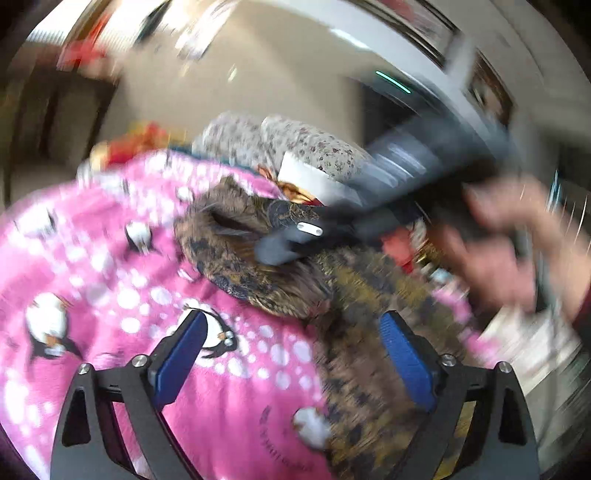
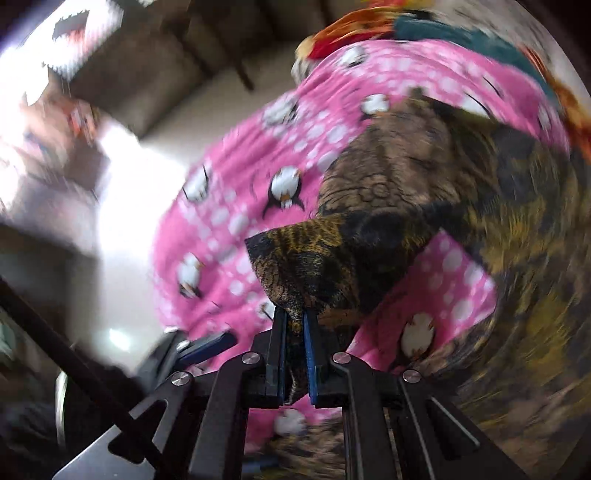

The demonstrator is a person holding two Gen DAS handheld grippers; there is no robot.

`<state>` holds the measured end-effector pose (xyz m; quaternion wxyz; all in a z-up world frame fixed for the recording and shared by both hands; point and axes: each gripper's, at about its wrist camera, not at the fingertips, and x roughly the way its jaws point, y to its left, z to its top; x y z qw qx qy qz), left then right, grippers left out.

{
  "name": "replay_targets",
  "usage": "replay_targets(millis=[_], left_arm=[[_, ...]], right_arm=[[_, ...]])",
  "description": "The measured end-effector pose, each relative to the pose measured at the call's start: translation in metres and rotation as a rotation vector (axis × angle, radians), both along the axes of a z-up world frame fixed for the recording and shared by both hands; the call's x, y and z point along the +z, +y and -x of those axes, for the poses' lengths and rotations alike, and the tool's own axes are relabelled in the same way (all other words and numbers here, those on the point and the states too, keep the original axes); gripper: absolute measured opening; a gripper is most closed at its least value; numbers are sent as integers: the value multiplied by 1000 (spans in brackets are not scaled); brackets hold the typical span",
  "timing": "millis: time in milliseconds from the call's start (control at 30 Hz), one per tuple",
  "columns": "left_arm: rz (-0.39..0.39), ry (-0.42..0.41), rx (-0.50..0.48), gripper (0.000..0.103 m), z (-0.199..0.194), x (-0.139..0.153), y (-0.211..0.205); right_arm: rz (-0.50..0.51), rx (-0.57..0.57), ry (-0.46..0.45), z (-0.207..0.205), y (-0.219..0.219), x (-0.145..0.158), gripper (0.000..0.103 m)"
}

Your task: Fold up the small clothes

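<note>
A brown and gold patterned garment (image 1: 258, 258) lies crumpled on a pink penguin-print blanket (image 1: 92, 266). My left gripper (image 1: 291, 354) is open and empty, low over the blanket, with the garment's right part between and beyond its blue pads (image 1: 406, 358). My right gripper (image 2: 294, 325) is shut on a corner of the patterned garment (image 2: 314, 258) and lifts it off the pink blanket (image 2: 240, 184). The right gripper also shows in the left wrist view (image 1: 291, 243), reaching in from the right over the garment. Both views are motion-blurred.
A floral-print cushion or cloth (image 1: 288, 147) and red-orange fabric (image 1: 136, 144) lie behind the blanket. A teal and orange cloth (image 2: 443, 29) sits at the blanket's far edge. A beige floor (image 1: 221, 85) and dark furniture (image 2: 207, 44) surround it.
</note>
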<state>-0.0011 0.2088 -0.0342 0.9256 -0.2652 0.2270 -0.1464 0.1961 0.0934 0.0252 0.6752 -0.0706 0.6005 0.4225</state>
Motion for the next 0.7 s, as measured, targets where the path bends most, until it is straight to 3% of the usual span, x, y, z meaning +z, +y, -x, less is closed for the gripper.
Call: replay_targets(millis=[67, 100, 167, 300, 333, 367, 400, 467, 567, 633, 700], left_arm=[[99, 62, 21, 94, -17, -1, 15], [92, 77, 41, 94, -25, 0, 18], [-11, 100, 79, 94, -38, 5, 12], [-216, 54, -33, 94, -46, 16, -19], [-316, 24, -72, 94, -45, 19, -34], [-463, -17, -88, 94, -41, 22, -52], [-633, -69, -53, 94, -34, 22, -72], [-878, -129, 19, 94, -30, 18, -101], [-1150, -138, 129, 94, -41, 1, -132], [-1196, -122, 183, 79, -51, -4, -137], [-1150, -85, 197, 3, -61, -4, -131]], right_arm=[[-91, -92, 17, -7, -27, 5, 9], [-141, -160, 42, -14, -47, 4, 9], [-223, -285, 73, -20, -84, -1, 9], [-373, -461, 195, -13, -133, -19, 9], [-399, -484, 209, -12, -141, -20, 9], [-418, -502, 223, -10, -146, -21, 9], [-436, -513, 233, -8, -149, -23, 9], [-464, -521, 232, 1, -152, -22, 9], [-501, -513, 252, 15, -137, -22, 9], [-498, -508, 237, 22, -132, -28, 9], [-493, -511, 224, 27, -129, -30, 9]])
